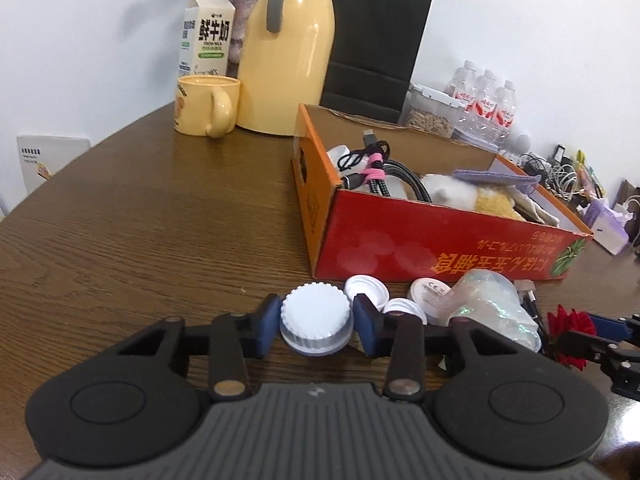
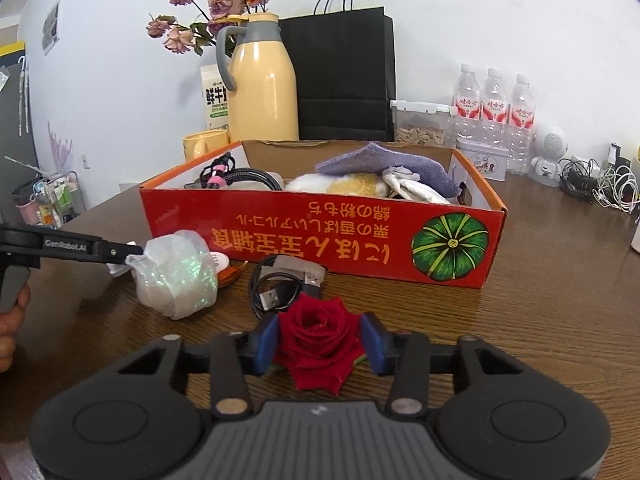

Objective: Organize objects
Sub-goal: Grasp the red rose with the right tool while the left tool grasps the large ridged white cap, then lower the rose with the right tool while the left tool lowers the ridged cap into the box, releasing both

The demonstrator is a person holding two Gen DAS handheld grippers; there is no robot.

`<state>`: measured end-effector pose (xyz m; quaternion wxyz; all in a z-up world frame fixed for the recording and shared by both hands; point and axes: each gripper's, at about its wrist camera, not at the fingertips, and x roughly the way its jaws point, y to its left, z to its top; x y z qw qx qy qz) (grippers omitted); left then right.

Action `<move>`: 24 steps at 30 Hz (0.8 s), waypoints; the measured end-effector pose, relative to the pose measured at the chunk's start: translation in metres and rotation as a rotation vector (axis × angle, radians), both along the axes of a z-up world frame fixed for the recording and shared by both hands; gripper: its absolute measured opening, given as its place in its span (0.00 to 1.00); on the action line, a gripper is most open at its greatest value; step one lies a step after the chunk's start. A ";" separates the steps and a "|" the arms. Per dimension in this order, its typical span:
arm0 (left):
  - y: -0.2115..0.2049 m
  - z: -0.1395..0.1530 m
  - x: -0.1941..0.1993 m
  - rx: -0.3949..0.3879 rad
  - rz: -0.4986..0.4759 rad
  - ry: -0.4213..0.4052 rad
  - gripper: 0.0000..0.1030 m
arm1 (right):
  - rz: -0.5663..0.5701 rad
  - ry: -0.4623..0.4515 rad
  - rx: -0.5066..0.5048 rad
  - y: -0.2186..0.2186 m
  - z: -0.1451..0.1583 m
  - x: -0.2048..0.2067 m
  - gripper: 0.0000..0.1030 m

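Note:
A white ribbed jar lid sits on the wooden table, and my left gripper is shut on it, a blue pad against each side. In the right wrist view a red rose lies between the blue pads of my right gripper, which press on its petals. The rose also shows at the right edge of the left wrist view. Behind both stands an open red cardboard box holding cables, a plush toy and a purple cloth.
Two smaller white caps, a round compact, a glittery plastic bundle and a black USB cable lie before the box. A yellow mug, thermos, black paper bag and water bottles line the back.

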<state>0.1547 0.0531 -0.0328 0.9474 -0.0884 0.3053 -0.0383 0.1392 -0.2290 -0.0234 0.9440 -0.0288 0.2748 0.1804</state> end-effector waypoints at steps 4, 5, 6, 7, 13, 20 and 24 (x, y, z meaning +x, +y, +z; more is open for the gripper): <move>0.001 0.002 -0.004 -0.001 0.018 -0.022 0.40 | 0.005 -0.008 0.014 -0.001 0.001 -0.003 0.32; 0.001 0.003 -0.005 0.002 0.021 -0.032 0.40 | 0.002 -0.011 0.018 -0.002 0.002 -0.004 0.32; 0.001 0.005 -0.007 0.007 0.024 -0.040 0.40 | 0.001 -0.015 0.021 -0.002 0.002 -0.005 0.31; 0.001 0.006 -0.009 0.011 0.028 -0.048 0.40 | -0.001 -0.020 0.024 -0.003 0.002 -0.006 0.31; -0.002 0.022 -0.017 0.018 0.047 -0.105 0.40 | -0.001 -0.061 0.041 -0.003 0.010 -0.012 0.29; -0.026 0.053 -0.010 0.041 -0.002 -0.190 0.40 | 0.018 -0.152 0.048 0.004 0.039 -0.004 0.29; -0.041 0.069 0.003 0.057 -0.022 -0.238 0.40 | 0.030 -0.208 0.040 0.012 0.057 0.010 0.29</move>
